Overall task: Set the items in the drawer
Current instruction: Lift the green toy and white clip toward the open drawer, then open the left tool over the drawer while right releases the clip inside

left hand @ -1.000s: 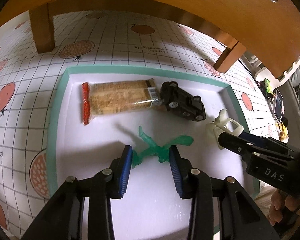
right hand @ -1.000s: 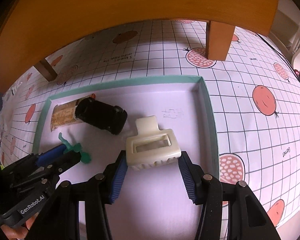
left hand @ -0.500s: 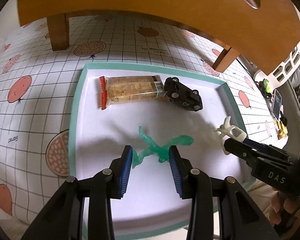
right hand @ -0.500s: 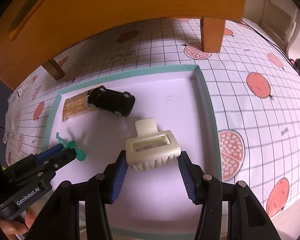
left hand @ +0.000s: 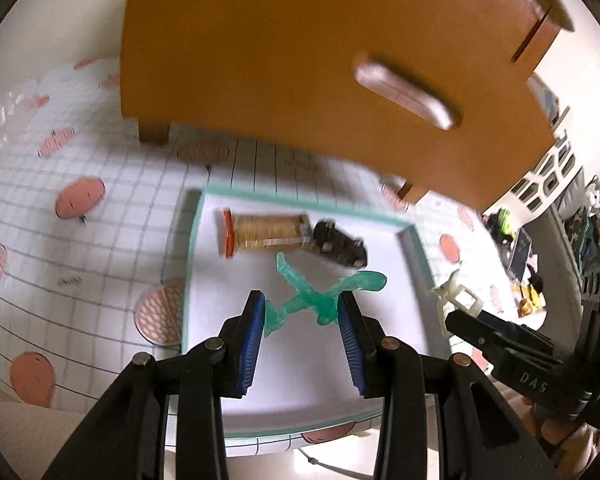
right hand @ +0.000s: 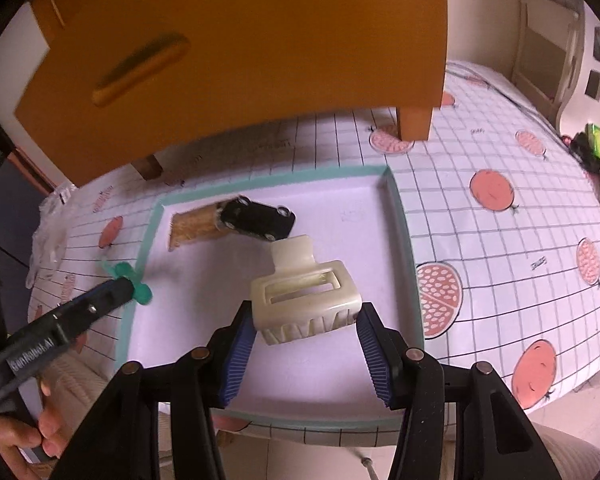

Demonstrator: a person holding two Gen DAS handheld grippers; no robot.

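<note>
My left gripper (left hand: 302,308) is shut on a translucent green toy figure (left hand: 320,296) and holds it in the air above the white tray (left hand: 192,240). My right gripper (right hand: 306,320) is shut on a cream hair claw clip (right hand: 304,300), also lifted over the tray (right hand: 400,220). Each gripper shows in the other's view: the left gripper (right hand: 128,290) with the green figure (right hand: 134,276), and the right gripper (left hand: 460,320) with the clip (left hand: 456,296). The orange drawer front with its handle (left hand: 404,96) (right hand: 140,66) looms above and behind the tray.
A cracker pack (left hand: 268,232) (right hand: 192,224) and a black toy car (left hand: 340,242) (right hand: 258,218) lie at the tray's far side. The tray sits on a gridded tablecloth with fruit prints (right hand: 500,240). The cabinet's wooden legs (right hand: 414,126) stand on the cloth.
Both grippers have risen and drawn back with their items, so the tray looks smaller. The drawer front and its handle have come into view.
</note>
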